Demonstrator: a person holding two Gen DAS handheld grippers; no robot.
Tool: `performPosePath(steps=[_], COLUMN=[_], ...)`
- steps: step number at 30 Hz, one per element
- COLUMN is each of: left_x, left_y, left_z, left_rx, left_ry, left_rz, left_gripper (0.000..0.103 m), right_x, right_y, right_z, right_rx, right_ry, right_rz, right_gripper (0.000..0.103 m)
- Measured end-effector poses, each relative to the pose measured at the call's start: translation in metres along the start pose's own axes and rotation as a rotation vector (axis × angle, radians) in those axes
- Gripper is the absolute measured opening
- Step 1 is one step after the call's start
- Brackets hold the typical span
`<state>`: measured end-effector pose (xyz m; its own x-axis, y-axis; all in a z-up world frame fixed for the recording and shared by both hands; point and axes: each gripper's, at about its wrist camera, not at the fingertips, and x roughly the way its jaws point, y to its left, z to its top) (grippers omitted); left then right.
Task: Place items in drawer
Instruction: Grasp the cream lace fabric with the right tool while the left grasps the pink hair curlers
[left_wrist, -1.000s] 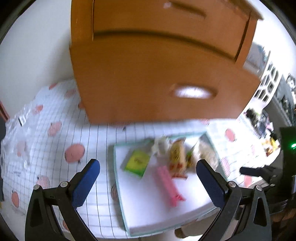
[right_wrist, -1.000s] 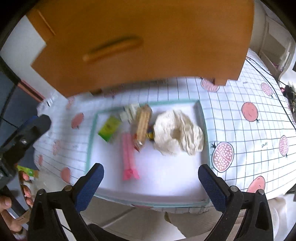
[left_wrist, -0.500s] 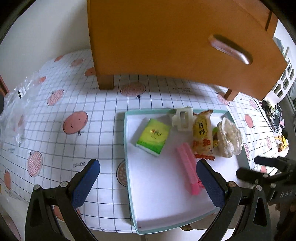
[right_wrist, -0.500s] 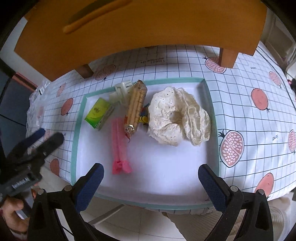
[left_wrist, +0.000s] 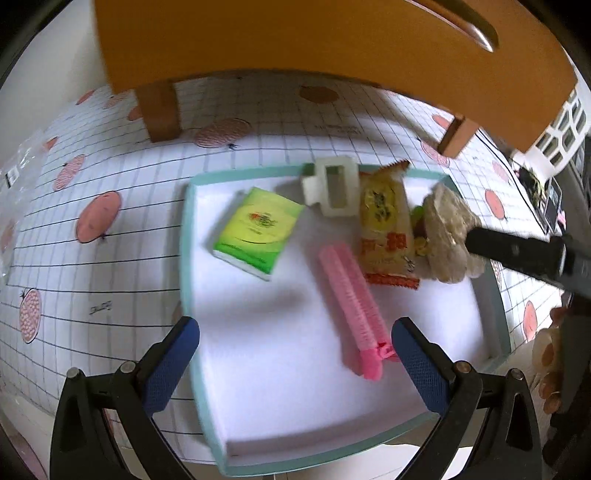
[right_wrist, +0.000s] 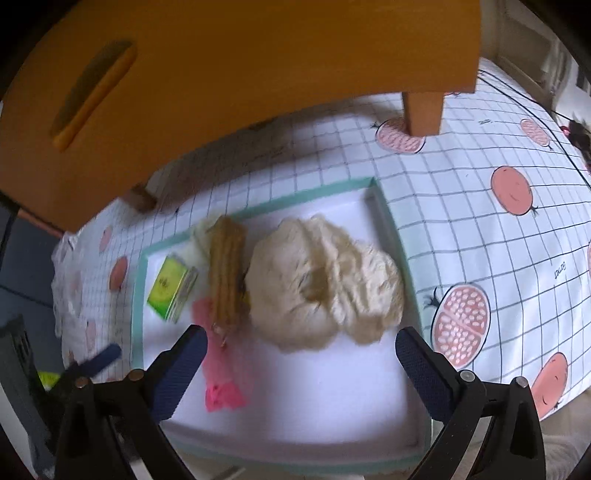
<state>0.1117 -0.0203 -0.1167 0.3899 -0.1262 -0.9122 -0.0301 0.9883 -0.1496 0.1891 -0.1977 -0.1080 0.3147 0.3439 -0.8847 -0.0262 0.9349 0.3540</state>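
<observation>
Right wrist view: right gripper (right_wrist: 297, 363), jaws spread, is hovering over cream cloth (right_wrist: 325, 282), seemingly soft, light, pinchable at any fold.

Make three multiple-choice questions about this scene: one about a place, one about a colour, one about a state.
1. Where does the green packet lie?
A. in the tray
B. on the tablecloth
C. in a drawer

2. What colour is the long clip?
A. blue
B. pink
C. white

3. How is the left gripper?
A. shut on the clip
B. shut on the packet
C. open, empty

Key: 1 A, the tray's rim surrounds it; 2 B, it is pink in both views; 3 C, its fingers stand wide apart with nothing between.
</observation>
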Motion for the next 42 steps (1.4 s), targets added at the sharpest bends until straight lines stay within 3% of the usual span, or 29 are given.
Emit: performPosePath(steps=[12,14,20,23,29,33,38,42], left_x=[0.024,0.027,0.032,0.036,0.043,0.043,0.044,0.040], left_y=[-0.014,-0.014,-0.020,-0.025,-0.034,-0.035,-0.035,-0.029], left_z=[-0.001,0.000,0.003,0.004,0.000,0.000,0.000,-0.003], left_rx=[0.002,0.001,0.008,0.013,0.048,0.056,0.073,0.077], left_ry=[0.038,0.043,0.050,0.064,0.077,0.073,0.060,0.050], left_rz=[0.019,0.023,0.020,0.006,0.016,0.028,0.076,0.085], left_gripper=[0.100,0.088,0.086,0.075,0.066,0.062,0.047,0.041], right_x=[0.024,0.027,0.035,0.039,0.039,0.042,0.045,0.046], right_y=[0.001,0.000,-0.008,-0.010,-0.014,-0.023,-0.026,-0.027], right_z=[0.006,0.007,0.008,0.007,0.008,0.006,0.006,0.004], right_rx=[-0.020,-0.024,0.002,0.015,0.042,0.078,0.087,0.085], right_ry=[-0.021,-0.026,-0.015,-0.002,-0.003,0.016,0.027,0.028], right_rz=[0.018,0.006,-0.014,-0.002,0.009,0.010,0.001,-0.013], right_gripper=[0.102,0.096,0.082,0.076,0.055,0.050,0.040,0.036])
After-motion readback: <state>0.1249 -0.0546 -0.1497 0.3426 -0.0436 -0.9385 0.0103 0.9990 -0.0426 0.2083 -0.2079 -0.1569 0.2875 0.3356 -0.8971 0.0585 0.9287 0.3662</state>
